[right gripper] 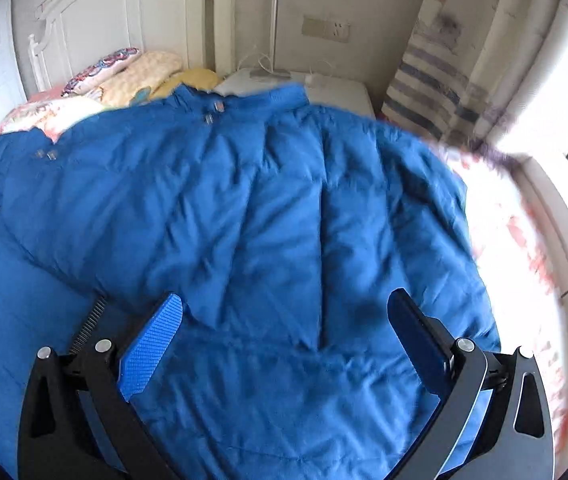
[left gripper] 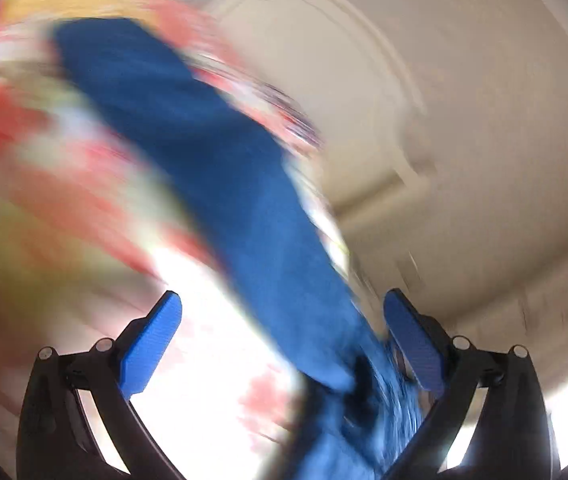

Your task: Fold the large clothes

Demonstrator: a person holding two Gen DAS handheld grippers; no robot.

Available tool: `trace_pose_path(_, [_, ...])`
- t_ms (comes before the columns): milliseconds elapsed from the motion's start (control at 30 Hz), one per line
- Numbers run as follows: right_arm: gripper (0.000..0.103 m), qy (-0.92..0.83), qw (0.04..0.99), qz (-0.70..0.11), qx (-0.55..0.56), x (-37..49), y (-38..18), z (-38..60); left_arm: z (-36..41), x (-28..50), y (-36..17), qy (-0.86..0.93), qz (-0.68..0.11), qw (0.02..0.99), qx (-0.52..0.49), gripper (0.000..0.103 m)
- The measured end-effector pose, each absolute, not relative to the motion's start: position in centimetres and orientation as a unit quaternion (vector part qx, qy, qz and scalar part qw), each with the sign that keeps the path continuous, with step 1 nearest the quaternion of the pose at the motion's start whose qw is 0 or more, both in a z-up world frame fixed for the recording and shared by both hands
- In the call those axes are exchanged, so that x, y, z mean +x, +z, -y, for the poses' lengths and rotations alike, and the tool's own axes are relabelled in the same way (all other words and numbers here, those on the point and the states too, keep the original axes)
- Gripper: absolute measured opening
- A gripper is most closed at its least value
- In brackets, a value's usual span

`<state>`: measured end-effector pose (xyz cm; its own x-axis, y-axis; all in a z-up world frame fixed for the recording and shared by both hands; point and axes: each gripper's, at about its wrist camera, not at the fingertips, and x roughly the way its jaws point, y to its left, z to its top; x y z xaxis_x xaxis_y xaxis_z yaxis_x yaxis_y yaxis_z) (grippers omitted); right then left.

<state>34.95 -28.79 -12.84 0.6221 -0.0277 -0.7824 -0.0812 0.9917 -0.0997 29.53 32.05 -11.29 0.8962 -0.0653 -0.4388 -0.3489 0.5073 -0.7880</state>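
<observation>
A large blue padded jacket (right gripper: 243, 208) lies spread across the bed, collar toward the headboard, with a sleeve off to the left. My right gripper (right gripper: 286, 296) hovers open just over its lower half, nothing between the pads. The left wrist view is heavily motion-blurred. There a strip of the blue jacket (left gripper: 219, 168) runs from the upper left down to the lower right and passes close against the right pad (left gripper: 416, 344). My left gripper (left gripper: 282, 295) has its fingers wide apart and is open.
The floral bed sheet (right gripper: 524, 248) shows to the right of the jacket. Pillows (right gripper: 139, 76) lie by the white headboard (right gripper: 103, 4). A white nightstand (right gripper: 336, 88) and a striped curtain (right gripper: 436, 80) stand at the back right, with a window ledge (right gripper: 556, 208) along the right.
</observation>
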Motion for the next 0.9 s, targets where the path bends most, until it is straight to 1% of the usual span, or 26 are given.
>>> trace_pose_path(33, [0.099,0.016,0.897,-0.438,-0.055,35.1,-13.9,29.1,-34.5,28.9,-11.6,0.108,-0.205,0.836,-0.498,0.091])
trace_pose_path(133, [0.099,0.018,0.899,-0.435,-0.042,35.3,-14.0,29.4,-39.1,29.0,-11.7,0.141,-0.194,0.824,-0.514,0.090])
trace_pose_path(200, [0.099,0.020,0.899,-0.436,-0.039,35.3,-14.0,29.5,-40.7,30.0,-11.7,0.142,-0.196,0.819,-0.521,0.088])
trace_pose_path(233, [0.099,0.022,0.899,-0.436,-0.036,35.1,-14.0,29.5,-41.4,30.7,-11.7,0.149,-0.197,0.817,-0.521,0.083])
trace_pose_path(267, [0.099,0.023,0.899,-0.436,-0.034,35.1,-14.0,29.6,-41.7,31.4,-11.7,0.149,-0.202,0.818,-0.518,0.061])
trace_pose_path(300, [0.099,0.024,0.899,-0.436,-0.032,35.1,-14.0,29.6,-41.9,32.1,-11.8,0.139,-0.210,0.817,-0.519,0.043])
trace_pose_path(333, [0.099,0.024,0.899,-0.436,-0.032,35.0,-14.0,29.6,-41.7,33.1,-12.0,0.129,-0.226,0.812,-0.522,0.009])
trace_pose_path(367, [0.099,0.024,0.899,-0.435,-0.032,35.0,-14.0,29.6,-40.9,33.3,-11.7,0.141,-0.227,0.812,-0.519,0.007])
trace_pose_path(400, [0.099,0.024,0.899,-0.435,-0.031,35.1,-14.0,29.6,-39.4,32.9,-10.5,0.150,-0.210,0.828,-0.498,0.006])
trace_pose_path(467, [0.099,0.024,0.900,-0.435,-0.031,35.1,-14.0,29.6,-35.3,32.7,-7.7,0.127,-0.185,0.869,-0.442,0.006])
trace_pose_path(533, [0.099,0.025,0.900,-0.435,-0.031,35.2,-14.0,29.7,-29.8,33.0,-4.5,0.078,-0.170,0.909,-0.371,0.006])
trace_pose_path(600, [0.099,0.025,0.900,-0.435,-0.030,35.2,-14.0,29.7,-23.4,34.4,-1.9,0.011,-0.174,0.937,-0.303,0.006])
trace_pose_path(667, [0.099,0.025,0.900,-0.435,-0.031,35.2,-14.0,29.7,-17.8,35.9,-0.9,-0.048,-0.196,0.947,-0.248,0.006])
trace_pose_path(733, [0.099,0.025,0.900,-0.435,-0.031,35.2,-14.0,29.7,-11.4,37.7,-1.3,-0.120,-0.228,0.946,-0.198,0.006])
trace_pose_path(800, [0.099,0.027,0.900,-0.433,-0.027,35.2,-14.0,29.9,-6.1,38.9,-2.7,-0.157,-0.272,0.937,-0.153,0.006])
trace_pose_path(900, [0.099,0.031,0.901,-0.432,-0.020,35.1,-14.0,30.0,0.7,40.5,-6.5,-0.198,-0.351,0.909,-0.107,0.008])
